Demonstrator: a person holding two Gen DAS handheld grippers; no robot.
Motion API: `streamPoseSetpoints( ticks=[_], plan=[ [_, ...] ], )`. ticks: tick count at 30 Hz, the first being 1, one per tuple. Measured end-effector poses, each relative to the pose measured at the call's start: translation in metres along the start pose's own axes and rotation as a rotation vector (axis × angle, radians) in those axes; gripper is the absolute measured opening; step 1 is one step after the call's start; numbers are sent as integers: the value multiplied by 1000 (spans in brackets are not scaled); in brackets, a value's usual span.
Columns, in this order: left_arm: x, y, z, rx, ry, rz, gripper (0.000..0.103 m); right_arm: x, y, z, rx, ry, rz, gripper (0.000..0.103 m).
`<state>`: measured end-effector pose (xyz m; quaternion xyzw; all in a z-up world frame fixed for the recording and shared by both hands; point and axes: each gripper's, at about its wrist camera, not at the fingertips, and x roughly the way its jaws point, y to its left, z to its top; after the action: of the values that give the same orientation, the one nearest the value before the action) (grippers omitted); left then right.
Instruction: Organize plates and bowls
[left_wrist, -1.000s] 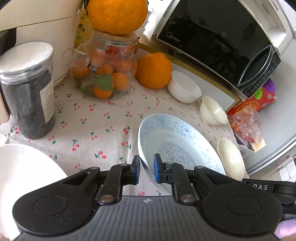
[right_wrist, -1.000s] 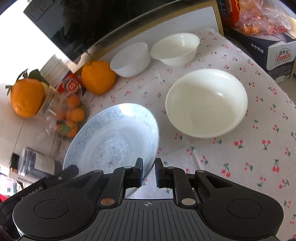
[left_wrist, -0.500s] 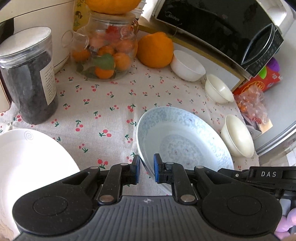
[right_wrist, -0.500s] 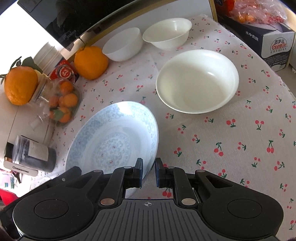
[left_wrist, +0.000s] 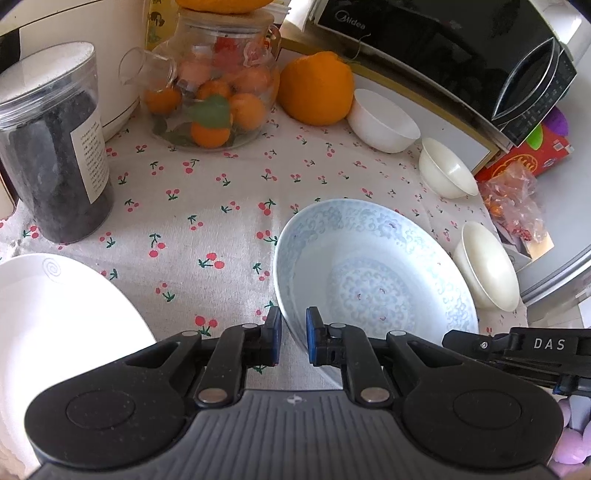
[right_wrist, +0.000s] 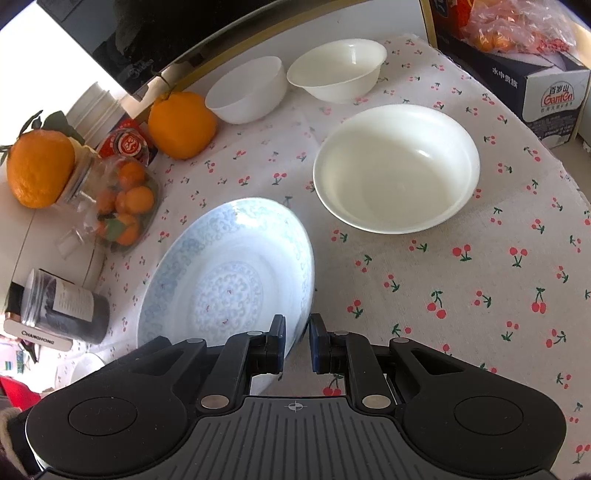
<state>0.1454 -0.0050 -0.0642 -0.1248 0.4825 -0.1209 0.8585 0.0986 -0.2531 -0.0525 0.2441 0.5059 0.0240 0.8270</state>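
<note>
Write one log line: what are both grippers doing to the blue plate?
left gripper: shut on blue plate rim | right gripper: shut on same rim | plate: tilted

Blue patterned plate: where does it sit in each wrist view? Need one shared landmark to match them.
Left wrist: blue patterned plate is right of centre, its near rim between the left tongs.
Right wrist: same plate is left of centre, its near rim between the right tongs.
Shared landmark: the large orange by the small white bowl.

Each black gripper (left_wrist: 293, 341) has blue pads (left_wrist: 312, 334), silver screws and a ribbed base.
</note>
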Motion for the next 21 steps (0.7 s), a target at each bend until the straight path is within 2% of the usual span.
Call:
streamPoseSetpoints(
  ticks=[10,18,20,21],
  plan=[
    [4,-2,0,34,-23,38,10,10,-3,1,13,12,7,14],
    [4,-6,0,66,-28,61,10,14,2,0,-23,10,-8,16],
    [4,-6,0,62,-27,62,15,14,1,1,-20,14,-3,16],
    [4,-5,0,57,-26,64,22,14,0,1,-16,18,0,17]
  ],
)
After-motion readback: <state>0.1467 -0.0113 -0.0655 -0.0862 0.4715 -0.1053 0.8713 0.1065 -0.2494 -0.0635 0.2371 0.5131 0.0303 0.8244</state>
